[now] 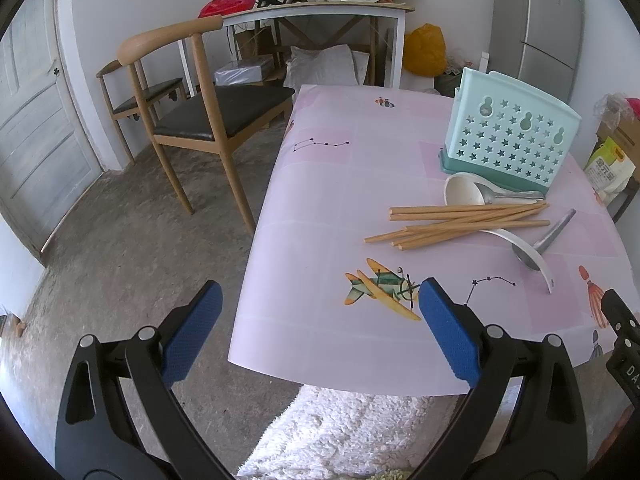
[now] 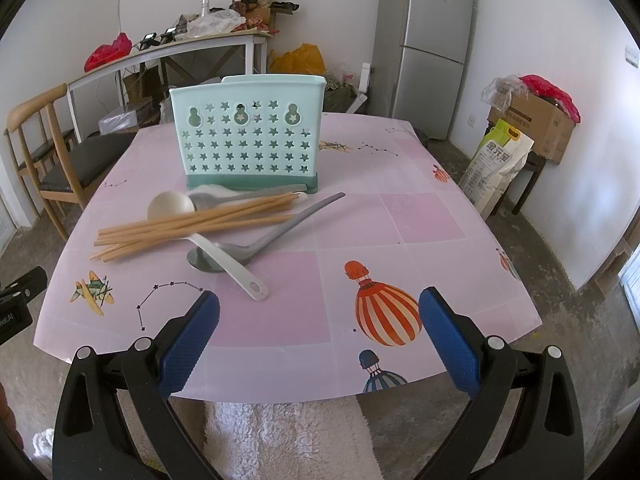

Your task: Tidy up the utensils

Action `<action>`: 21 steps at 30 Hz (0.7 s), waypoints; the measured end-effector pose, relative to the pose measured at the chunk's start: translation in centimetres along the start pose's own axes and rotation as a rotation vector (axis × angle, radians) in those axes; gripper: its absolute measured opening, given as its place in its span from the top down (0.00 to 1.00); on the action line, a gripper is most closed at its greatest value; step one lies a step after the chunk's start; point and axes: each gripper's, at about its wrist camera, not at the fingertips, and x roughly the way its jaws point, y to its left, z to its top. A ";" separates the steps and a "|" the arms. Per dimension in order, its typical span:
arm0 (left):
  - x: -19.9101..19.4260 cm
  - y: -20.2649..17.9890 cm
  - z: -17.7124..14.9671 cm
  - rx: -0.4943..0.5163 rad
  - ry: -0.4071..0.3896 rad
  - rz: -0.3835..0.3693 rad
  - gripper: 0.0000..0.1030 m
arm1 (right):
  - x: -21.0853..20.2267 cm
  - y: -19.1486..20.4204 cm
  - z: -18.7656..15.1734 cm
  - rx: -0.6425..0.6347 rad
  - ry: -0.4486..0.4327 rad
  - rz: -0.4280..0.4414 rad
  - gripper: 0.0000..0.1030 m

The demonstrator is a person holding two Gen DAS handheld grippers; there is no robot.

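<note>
A mint green utensil holder (image 2: 248, 140) with star holes stands upright on the pink table (image 2: 360, 220); it also shows in the left wrist view (image 1: 508, 136). In front of it lies a pile: several wooden chopsticks (image 2: 192, 224) (image 1: 460, 222), a white ladle spoon (image 2: 228, 256) (image 1: 464, 192), a grey spoon (image 2: 256, 244) (image 1: 548, 240) and a metal spoon (image 2: 240, 196). My right gripper (image 2: 320, 328) is open and empty over the table's near edge. My left gripper (image 1: 320, 328) is open and empty at the table's near left corner.
A wooden chair (image 1: 192, 120) stands left of the table. A cluttered side table (image 2: 180, 44), a fridge (image 2: 428, 48), a rice bag (image 2: 496, 164) and a cardboard box (image 2: 536, 120) stand behind and right. A white shaggy rug (image 2: 288, 436) lies below the near edge.
</note>
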 end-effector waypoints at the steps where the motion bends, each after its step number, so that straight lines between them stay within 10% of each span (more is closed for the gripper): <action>1: 0.0 0.0 0.0 0.001 0.000 0.000 0.08 | 0.1 0.1 0.0 -0.001 0.000 0.000 0.06; 21: -0.1 0.3 -0.1 -0.002 0.004 -0.001 0.08 | 0.1 0.1 0.1 -0.002 0.001 -0.002 0.06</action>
